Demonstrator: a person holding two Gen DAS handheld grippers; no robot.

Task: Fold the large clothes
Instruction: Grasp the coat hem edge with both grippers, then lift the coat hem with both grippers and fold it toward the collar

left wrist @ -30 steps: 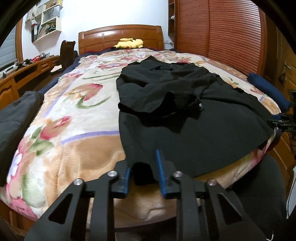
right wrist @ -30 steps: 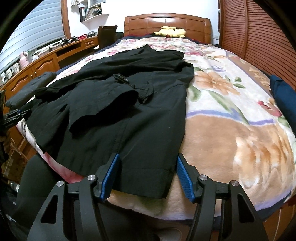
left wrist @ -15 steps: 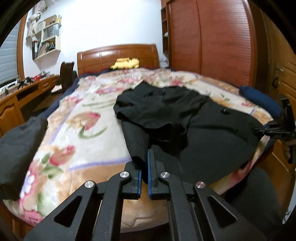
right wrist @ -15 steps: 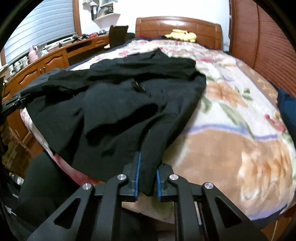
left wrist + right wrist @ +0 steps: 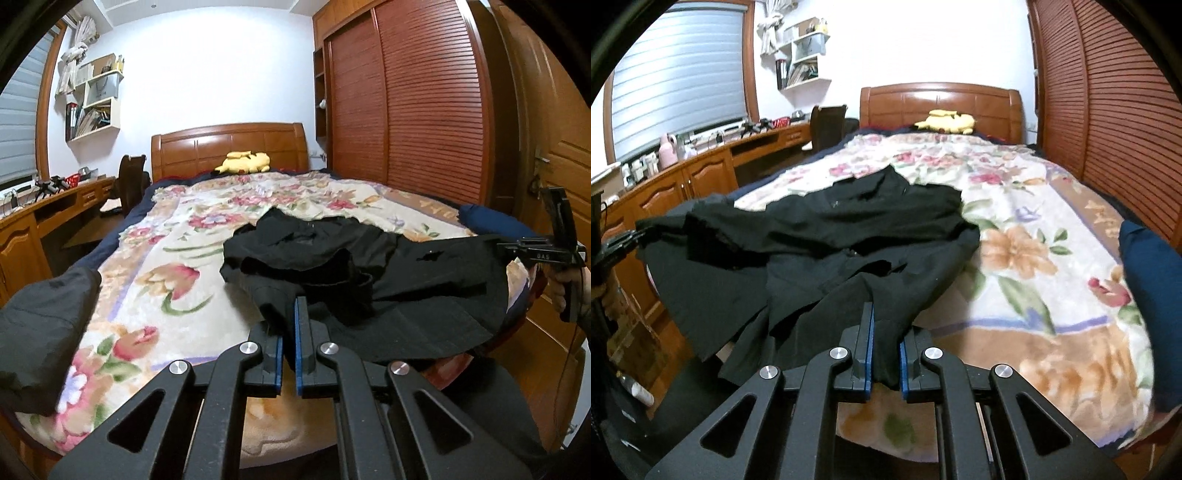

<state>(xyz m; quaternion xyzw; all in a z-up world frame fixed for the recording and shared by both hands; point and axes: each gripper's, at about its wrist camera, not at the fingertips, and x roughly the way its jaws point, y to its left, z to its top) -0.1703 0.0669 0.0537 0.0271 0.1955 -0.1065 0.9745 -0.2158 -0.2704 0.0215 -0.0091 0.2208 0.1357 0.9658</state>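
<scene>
Fabric fills both my views: the black coat lies across the near end of the floral blanket, its hem lifted off the bed. My left gripper has its jaws pinched narrow on one hem corner; my right gripper clamps the other corner, cloth bunched between its blue pads.

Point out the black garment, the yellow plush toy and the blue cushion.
black garment [image 5: 849, 221]: right wrist view, upper body.
yellow plush toy [image 5: 245, 162]: left wrist view, its middle.
blue cushion [image 5: 1152, 288]: right wrist view, its top.
</scene>
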